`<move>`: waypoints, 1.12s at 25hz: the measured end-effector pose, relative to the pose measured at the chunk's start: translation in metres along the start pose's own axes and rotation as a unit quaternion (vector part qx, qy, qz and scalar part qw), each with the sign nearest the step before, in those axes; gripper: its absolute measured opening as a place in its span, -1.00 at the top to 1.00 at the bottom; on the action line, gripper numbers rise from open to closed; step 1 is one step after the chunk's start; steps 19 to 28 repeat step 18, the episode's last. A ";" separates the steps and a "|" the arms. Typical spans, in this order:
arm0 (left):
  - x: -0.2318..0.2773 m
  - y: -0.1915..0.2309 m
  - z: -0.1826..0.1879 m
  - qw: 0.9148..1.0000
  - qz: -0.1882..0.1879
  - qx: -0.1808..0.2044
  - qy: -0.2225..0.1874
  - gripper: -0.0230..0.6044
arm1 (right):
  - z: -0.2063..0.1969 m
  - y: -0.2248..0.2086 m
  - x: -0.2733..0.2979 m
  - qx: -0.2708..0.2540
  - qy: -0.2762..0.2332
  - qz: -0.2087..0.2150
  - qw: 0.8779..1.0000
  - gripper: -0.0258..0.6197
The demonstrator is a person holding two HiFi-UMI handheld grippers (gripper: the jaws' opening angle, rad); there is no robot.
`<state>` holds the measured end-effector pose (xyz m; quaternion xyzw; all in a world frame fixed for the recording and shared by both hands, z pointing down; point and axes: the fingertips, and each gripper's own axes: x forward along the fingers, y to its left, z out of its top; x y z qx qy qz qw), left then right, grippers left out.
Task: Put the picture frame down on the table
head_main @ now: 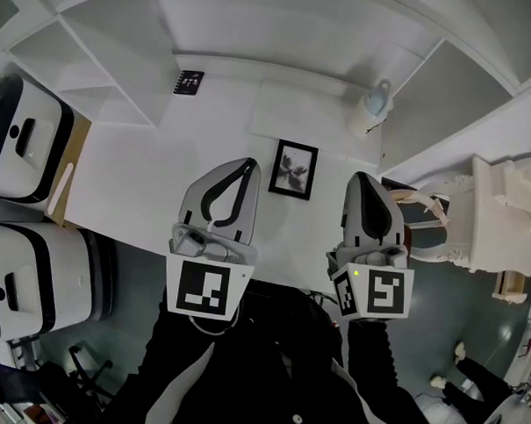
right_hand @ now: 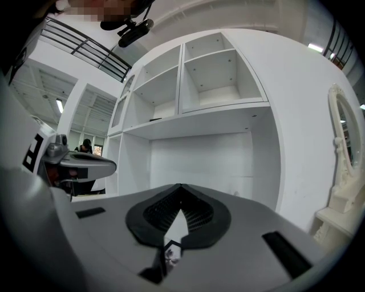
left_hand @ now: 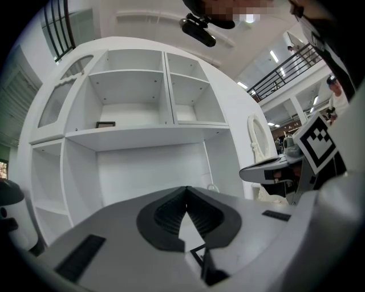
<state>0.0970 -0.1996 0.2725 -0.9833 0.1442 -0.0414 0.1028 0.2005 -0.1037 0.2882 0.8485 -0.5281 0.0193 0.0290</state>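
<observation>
The picture frame (head_main: 294, 169), black with a pale flower print, is on the white table (head_main: 144, 184), between my two grippers. I cannot tell whether it stands or lies flat. My left gripper (head_main: 248, 163) is just left of it, shut and holding nothing. My right gripper (head_main: 362, 177) is a little to its right, also shut with nothing in it. Neither touches the frame. In the left gripper view the jaws (left_hand: 186, 189) meet at the tip, and a sliver of the frame (left_hand: 199, 255) shows below them. The right gripper view shows the same (right_hand: 181, 186), with a bit of the frame (right_hand: 169, 255).
White shelves (head_main: 104, 77) stand behind the table, with a small dark card (head_main: 189, 82) on them. A pale bottle (head_main: 374, 102) sits at the back right. An ornate white piece of furniture (head_main: 502, 217) is on the right. Two white-and-black cases (head_main: 23, 139) stand on the left.
</observation>
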 end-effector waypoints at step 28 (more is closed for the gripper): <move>-0.006 0.008 -0.001 1.000 0.015 0.006 0.000 0.92 | -0.009 0.008 0.008 0.008 0.013 0.020 1.000 0.92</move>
